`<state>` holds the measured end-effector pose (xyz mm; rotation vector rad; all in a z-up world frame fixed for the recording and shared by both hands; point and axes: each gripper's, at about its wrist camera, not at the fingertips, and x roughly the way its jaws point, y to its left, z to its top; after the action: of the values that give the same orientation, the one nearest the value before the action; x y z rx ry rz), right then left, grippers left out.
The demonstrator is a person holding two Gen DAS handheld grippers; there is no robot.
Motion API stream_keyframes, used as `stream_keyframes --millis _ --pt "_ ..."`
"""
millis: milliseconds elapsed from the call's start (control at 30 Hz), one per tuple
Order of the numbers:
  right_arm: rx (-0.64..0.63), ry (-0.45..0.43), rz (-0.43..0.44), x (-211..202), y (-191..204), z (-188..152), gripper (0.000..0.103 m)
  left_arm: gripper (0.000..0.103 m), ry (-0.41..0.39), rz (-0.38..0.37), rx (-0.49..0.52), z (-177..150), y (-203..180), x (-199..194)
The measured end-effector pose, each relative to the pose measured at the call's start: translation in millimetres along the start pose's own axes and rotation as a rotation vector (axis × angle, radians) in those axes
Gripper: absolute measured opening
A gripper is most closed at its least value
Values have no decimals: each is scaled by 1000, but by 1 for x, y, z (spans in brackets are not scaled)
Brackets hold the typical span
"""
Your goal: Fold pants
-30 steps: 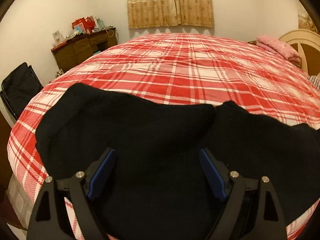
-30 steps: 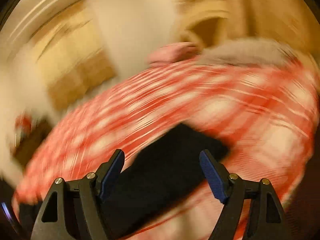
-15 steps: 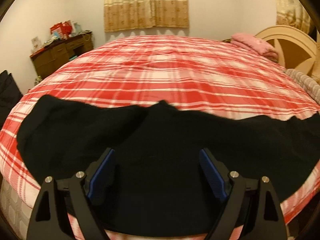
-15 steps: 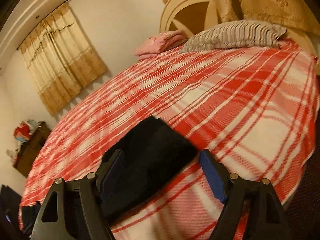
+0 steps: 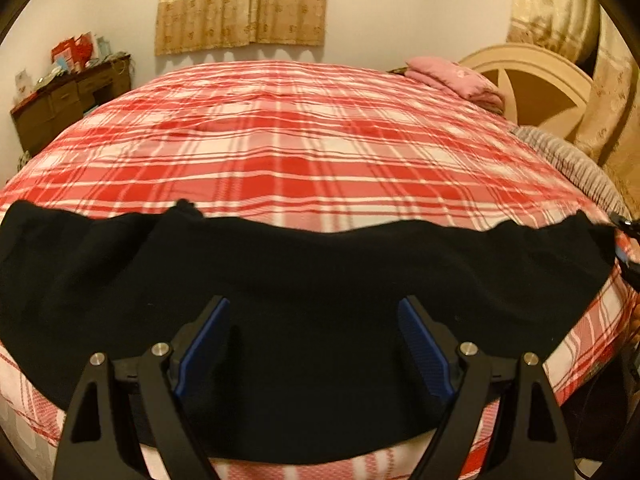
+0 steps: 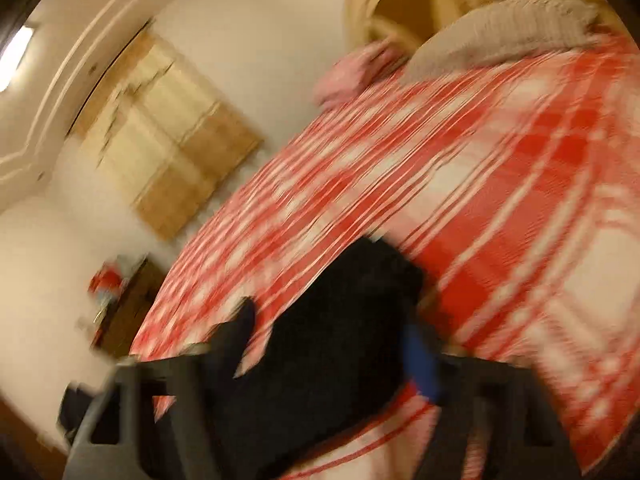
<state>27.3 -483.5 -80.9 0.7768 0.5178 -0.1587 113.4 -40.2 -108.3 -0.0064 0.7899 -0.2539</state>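
Observation:
Black pants (image 5: pixel 304 280) lie spread left to right across the near edge of a bed with a red and white plaid cover (image 5: pixel 304 140). My left gripper (image 5: pixel 314 340) is open, its blue pads either side of the pants' middle, just above the cloth. In the blurred right wrist view, my right gripper (image 6: pixel 332 344) is open around the right end of the pants (image 6: pixel 340 328). The right gripper also shows at the far right edge of the left wrist view (image 5: pixel 628 244), beside the pants' end.
A pink folded cloth (image 5: pixel 456 80) and a grey striped pillow (image 5: pixel 568 164) lie by the cream headboard (image 5: pixel 532 84) at the right. A wooden dresser (image 5: pixel 68 100) with clutter stands at the left wall. Curtains (image 5: pixel 244 0) hang behind the bed.
The left view has shifted right along the pants, which now lie stretched out wider. The right gripper has swung and tilted over the pants' right end; its view is motion-blurred.

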Motion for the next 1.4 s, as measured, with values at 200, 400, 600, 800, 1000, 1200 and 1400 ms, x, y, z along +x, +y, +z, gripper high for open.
stream_keyframes --millis 200,400,600,800,1000,1200,1400 --pt "46 -55 1 9 -13 1 25 88 4 4 45 -3 -19 0" --pt "58 -30 36 6 -17 1 8 88 -1 11 50 -4 -23 -5" --pt "33 -109 3 -29 -25 0 7 88 5 10 47 -5 -26 -4" --pt "-87 -160 -34 -48 -4 -3 85 88 15 2 74 -8 -37 -3" --pt "-279 -84 -145 -24 24 -16 96 88 7 7 94 -9 -42 -5" --pt "-517 -2 -376 23 47 -29 93 88 24 9 85 -12 -42 -2" --pt "-332 20 -316 25 16 -2 11 88 9 19 78 -11 -41 -7"
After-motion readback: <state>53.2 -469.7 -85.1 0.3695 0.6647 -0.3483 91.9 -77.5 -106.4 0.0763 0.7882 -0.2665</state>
